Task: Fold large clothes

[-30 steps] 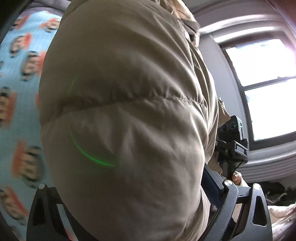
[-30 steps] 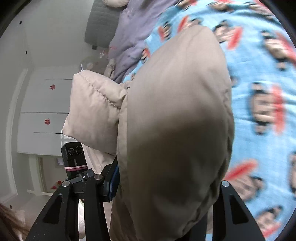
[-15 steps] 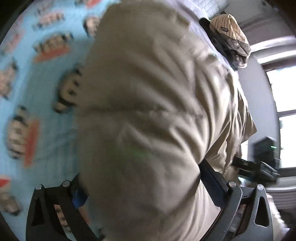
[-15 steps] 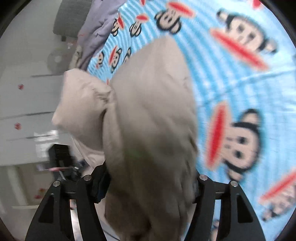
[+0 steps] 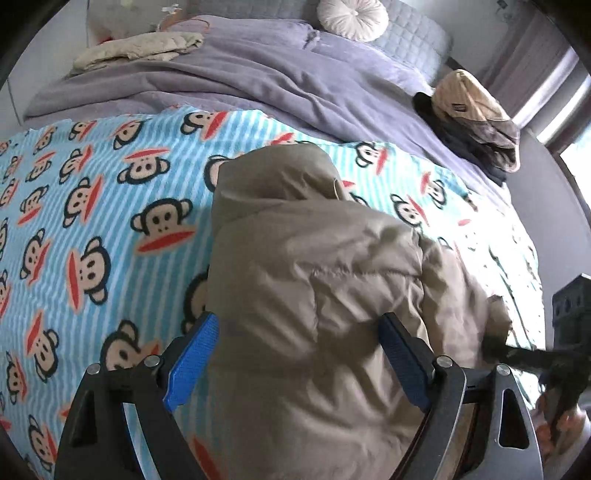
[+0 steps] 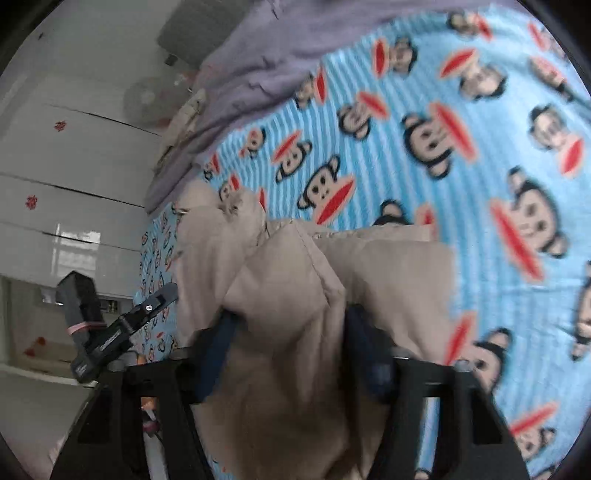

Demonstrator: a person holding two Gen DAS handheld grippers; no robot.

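Note:
A puffy beige jacket (image 5: 314, 240) lies bunched on the blue monkey-print blanket (image 5: 92, 221), its hood end pointing away from me. My left gripper (image 5: 295, 325) straddles the near bulk of the jacket. Its blue pads (image 5: 192, 354) sit wide apart against the padding on both sides and its jaws are closing. In the right wrist view the jacket (image 6: 388, 258) shows a raised fold. My right gripper (image 6: 291, 317) pinches that fold between its pads, jaws closing narrow. Motion blur softens that view.
A purple duvet (image 5: 258, 74) covers the far half of the bed. On it lie a folded beige garment (image 5: 140, 50), a round pillow (image 5: 352, 18) and a heap of dark clothes with a striped cap (image 5: 476, 110). White wardrobe doors (image 6: 74, 166) stand beyond the bed's side.
The jacket hung lifted, filling both views; now it rests on the blanket. Both grippers have tipped downward over it. The right jaws have narrowed onto a fold.

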